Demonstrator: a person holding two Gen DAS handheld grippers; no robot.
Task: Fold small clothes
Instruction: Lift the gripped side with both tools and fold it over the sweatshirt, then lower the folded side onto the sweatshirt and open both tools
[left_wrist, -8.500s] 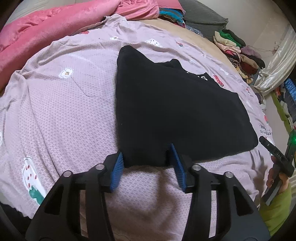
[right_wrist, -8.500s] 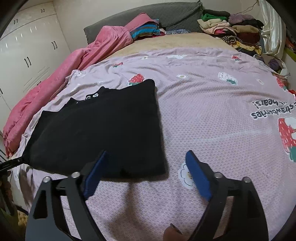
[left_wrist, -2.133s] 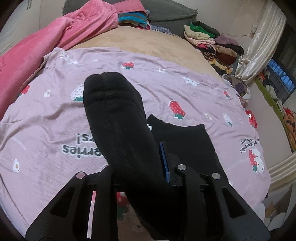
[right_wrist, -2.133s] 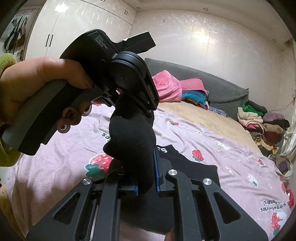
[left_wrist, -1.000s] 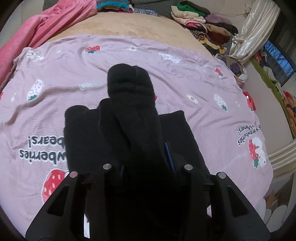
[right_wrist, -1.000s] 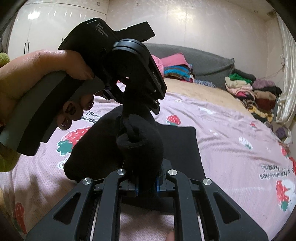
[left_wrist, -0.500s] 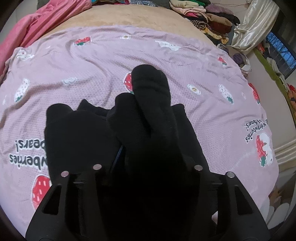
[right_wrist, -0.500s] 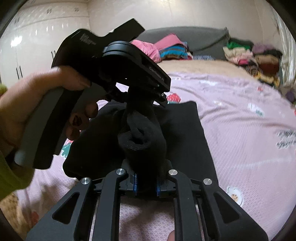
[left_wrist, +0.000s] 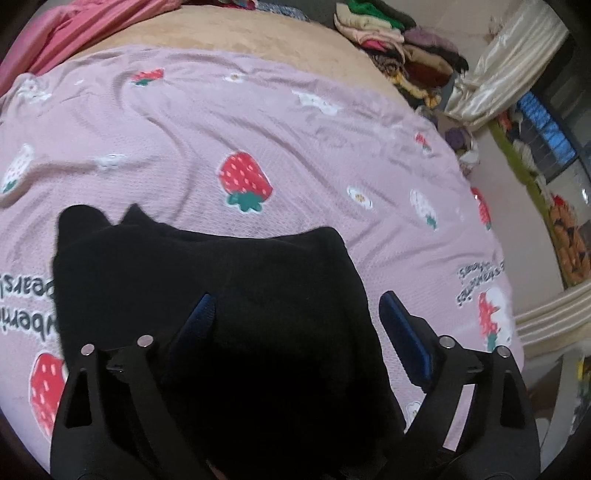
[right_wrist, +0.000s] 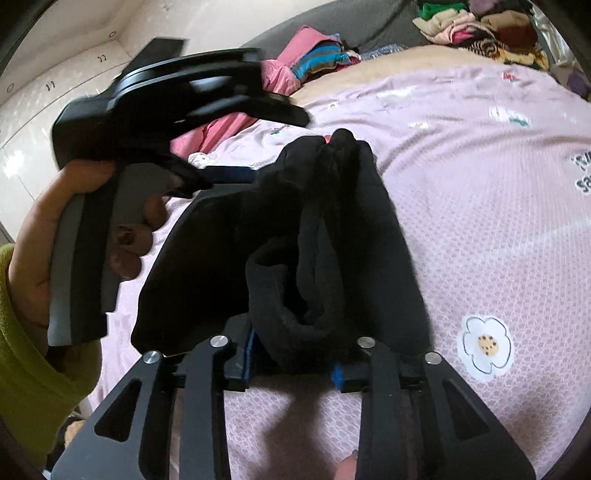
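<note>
Black garment (left_wrist: 207, 280) now released by left gripper (left_wrist: 295, 317); right gripper (right_wrist: 295, 363) still grasps it.

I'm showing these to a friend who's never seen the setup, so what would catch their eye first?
The black garment lying partly folded on the pink strawberry-print blanket. In the right wrist view, the right hand-held gripper has a bunched fold of it between its fingers, and the left hand-held gripper hangs open over the cloth. Piled clothes line the far edge.
</note>
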